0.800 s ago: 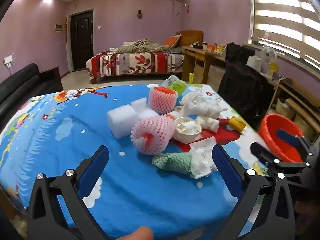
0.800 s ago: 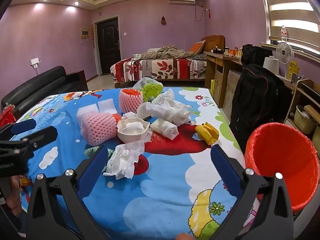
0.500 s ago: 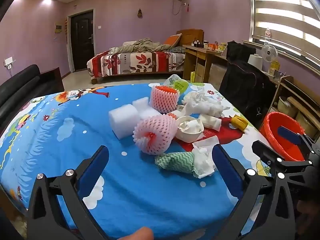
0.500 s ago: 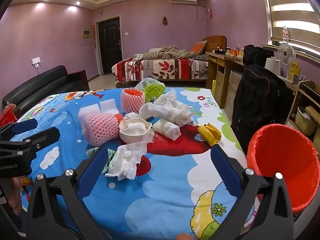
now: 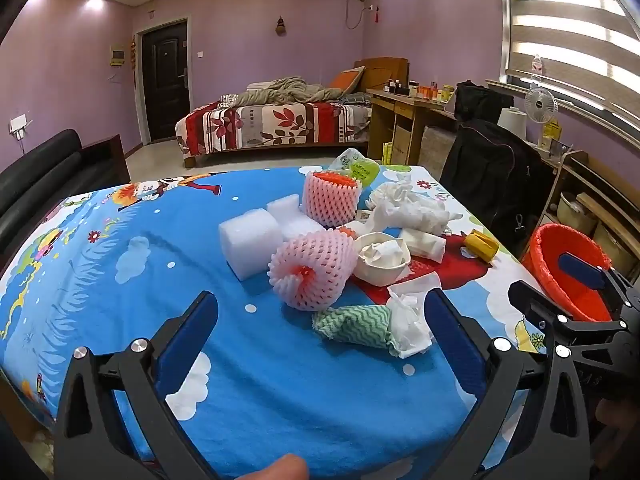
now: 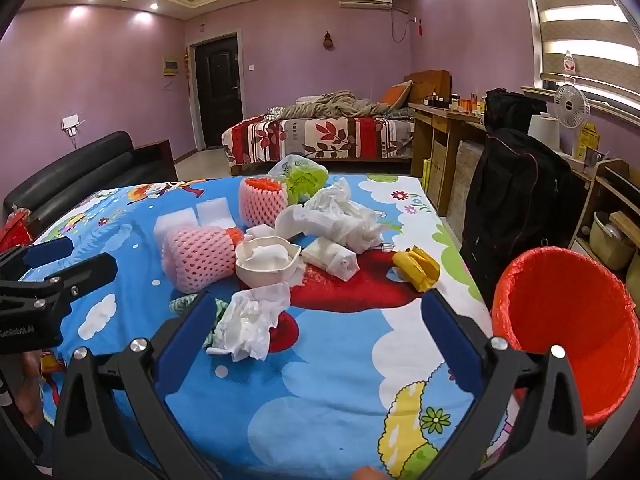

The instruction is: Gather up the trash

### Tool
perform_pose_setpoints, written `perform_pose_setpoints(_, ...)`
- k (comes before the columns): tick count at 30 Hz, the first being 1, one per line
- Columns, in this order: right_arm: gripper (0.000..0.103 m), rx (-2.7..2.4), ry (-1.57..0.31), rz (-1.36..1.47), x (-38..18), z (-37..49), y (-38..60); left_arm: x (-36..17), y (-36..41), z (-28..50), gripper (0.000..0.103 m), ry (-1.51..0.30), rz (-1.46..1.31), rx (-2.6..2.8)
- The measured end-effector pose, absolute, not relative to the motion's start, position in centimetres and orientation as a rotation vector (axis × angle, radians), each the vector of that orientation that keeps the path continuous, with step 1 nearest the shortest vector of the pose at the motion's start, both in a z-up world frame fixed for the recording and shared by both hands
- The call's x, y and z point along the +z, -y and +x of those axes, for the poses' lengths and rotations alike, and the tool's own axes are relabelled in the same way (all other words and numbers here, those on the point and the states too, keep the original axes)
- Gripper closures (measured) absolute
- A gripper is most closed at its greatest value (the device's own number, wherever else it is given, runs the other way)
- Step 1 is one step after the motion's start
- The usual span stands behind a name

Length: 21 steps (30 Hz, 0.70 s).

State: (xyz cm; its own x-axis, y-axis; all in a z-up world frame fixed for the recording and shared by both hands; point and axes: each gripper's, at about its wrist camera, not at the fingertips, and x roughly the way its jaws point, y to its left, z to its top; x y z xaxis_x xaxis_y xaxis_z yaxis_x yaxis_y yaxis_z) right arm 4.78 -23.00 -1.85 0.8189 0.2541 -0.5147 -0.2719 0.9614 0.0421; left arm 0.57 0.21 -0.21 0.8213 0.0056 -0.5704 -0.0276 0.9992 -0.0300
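Observation:
Trash is heaped in the middle of the table with the blue cartoon cloth (image 5: pixel 120 280): two pink foam fruit nets (image 5: pixel 314 270) (image 6: pixel 198 258), white foam blocks (image 5: pixel 250 238), a white paper bowl (image 6: pixel 266 262), crumpled tissues (image 6: pixel 250 320), a green-striped wad (image 5: pixel 354 324) and a yellow wrapper (image 6: pixel 416 266). My left gripper (image 5: pixel 320 320) hovers open just short of the nearest pink net and the green wad. My right gripper (image 6: pixel 316 320) is open too, over the cloth beside the near tissue. A red bin (image 6: pixel 568 332) stands off the table's right edge.
A black sofa (image 6: pixel 88 176) lies left of the table. A black bag (image 6: pixel 516 196) and wooden shelves (image 6: pixel 608 216) stand on the right behind the bin. A bed (image 5: pixel 276 128), a desk and a dark door fill the far end of the room.
Both grippers have tilted and lifted slightly, so the trash pile sits a little higher and farther in each view. Nothing was touched or grasped.

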Motion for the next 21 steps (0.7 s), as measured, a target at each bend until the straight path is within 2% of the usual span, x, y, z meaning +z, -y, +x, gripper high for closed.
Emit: perform_pose_setpoints(21,0.004,0.28,-0.543,-0.032,-1.89,4.92,23.16,-0.16,-0.1,0.5,0.006,-0.605,-0.035,0.021)
